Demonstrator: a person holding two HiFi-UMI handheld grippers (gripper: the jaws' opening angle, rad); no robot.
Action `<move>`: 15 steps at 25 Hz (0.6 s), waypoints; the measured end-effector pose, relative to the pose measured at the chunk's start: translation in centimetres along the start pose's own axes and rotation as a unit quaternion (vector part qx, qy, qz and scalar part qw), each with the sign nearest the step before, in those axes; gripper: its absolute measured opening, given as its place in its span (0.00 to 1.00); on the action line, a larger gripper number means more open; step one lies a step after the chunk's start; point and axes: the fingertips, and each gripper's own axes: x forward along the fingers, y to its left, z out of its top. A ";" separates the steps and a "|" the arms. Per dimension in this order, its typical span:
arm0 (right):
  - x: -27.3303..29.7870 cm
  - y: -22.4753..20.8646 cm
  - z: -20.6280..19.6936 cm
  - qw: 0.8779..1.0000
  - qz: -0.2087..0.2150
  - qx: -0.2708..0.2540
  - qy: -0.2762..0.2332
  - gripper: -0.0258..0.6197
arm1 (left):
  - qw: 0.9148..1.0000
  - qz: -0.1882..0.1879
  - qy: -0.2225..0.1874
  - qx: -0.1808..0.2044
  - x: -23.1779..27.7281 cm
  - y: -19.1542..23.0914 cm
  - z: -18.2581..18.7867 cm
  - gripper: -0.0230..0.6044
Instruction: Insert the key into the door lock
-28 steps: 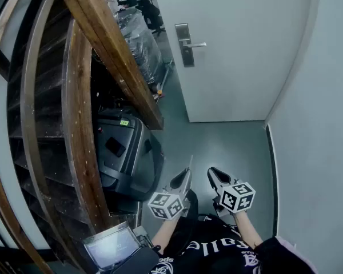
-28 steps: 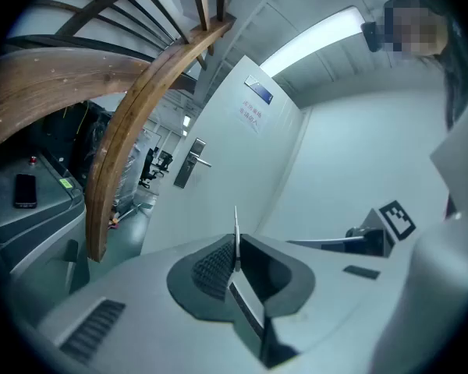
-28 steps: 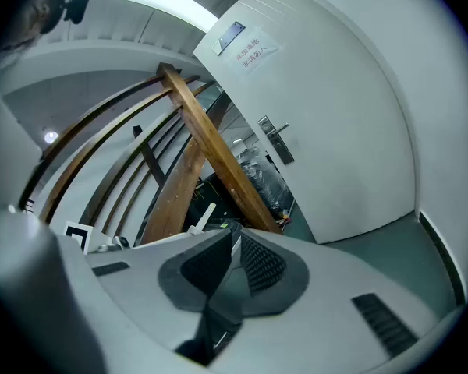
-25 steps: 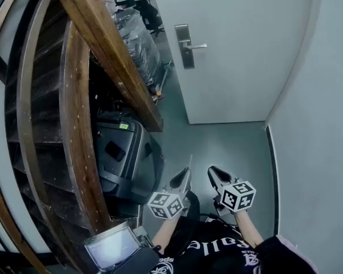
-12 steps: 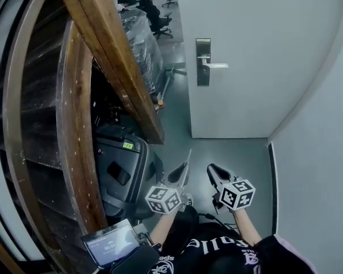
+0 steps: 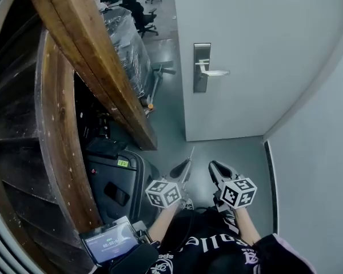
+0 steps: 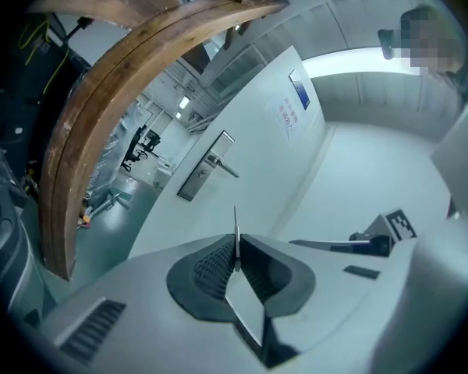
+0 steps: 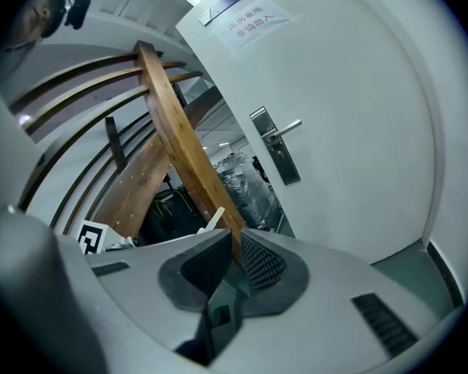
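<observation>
Your left gripper (image 6: pixel 182 170), low and close to your body, is clamped on the thin flat silver metal key (image 7: pixel 235 231). The blade stands edge-on between the ribbed pads and points forward out of the jaws. Your right gripper (image 8: pixel 232 249) sits just beside it, pads drawn together with nothing between them.

The coming move turns on one relation. The tall brushed-steel door lock plate (image 6: pixel 201 67) with its lever handle lies well apart from the key tip, ahead and higher, roughly between your two grippers. I judge you must carry the left gripper forward and up before aligning.

The smooth grey-green floor (image 6: pixel 217 147) runs to the plain white door (image 6: pixel 257 44). A slanting brown wooden beam (image 6: pixel 97 67) crowds your left, and a pale wall (image 6: pixel 320 170) closes your right.
</observation>
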 end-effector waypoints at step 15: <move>5.1 -6.1 5.6 0.999 0.026 -0.017 0.017 0.11 | 0.998 0.010 -0.008 -0.065 12.7 4.3 4.8 0.08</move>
